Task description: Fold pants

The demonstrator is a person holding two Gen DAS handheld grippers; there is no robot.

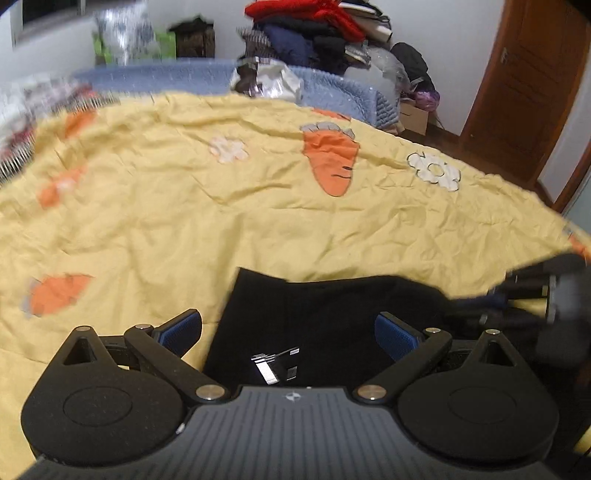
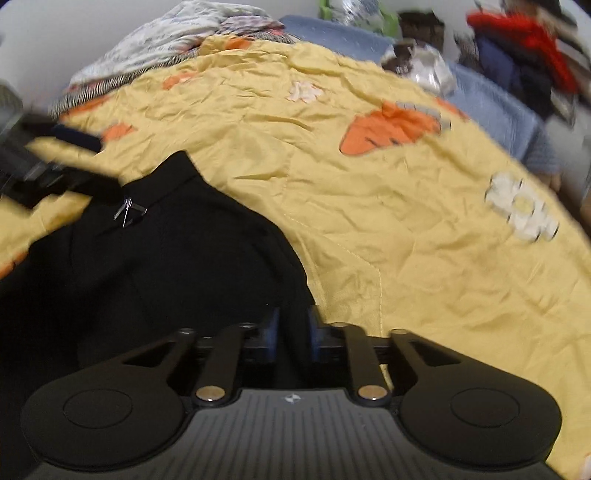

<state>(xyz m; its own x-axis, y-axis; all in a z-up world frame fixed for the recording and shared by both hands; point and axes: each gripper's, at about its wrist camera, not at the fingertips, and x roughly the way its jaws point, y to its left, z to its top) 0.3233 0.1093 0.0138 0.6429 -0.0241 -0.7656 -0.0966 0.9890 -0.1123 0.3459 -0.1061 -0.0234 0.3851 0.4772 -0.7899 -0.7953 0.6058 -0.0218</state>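
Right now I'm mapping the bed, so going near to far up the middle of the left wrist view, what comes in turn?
Left gripper, wide open → black pants → yellow carrot-print quilt → blue blanket → clothes pile.

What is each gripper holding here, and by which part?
The right gripper pinches the black pants at their right edge. The left gripper is open, holding nothing.
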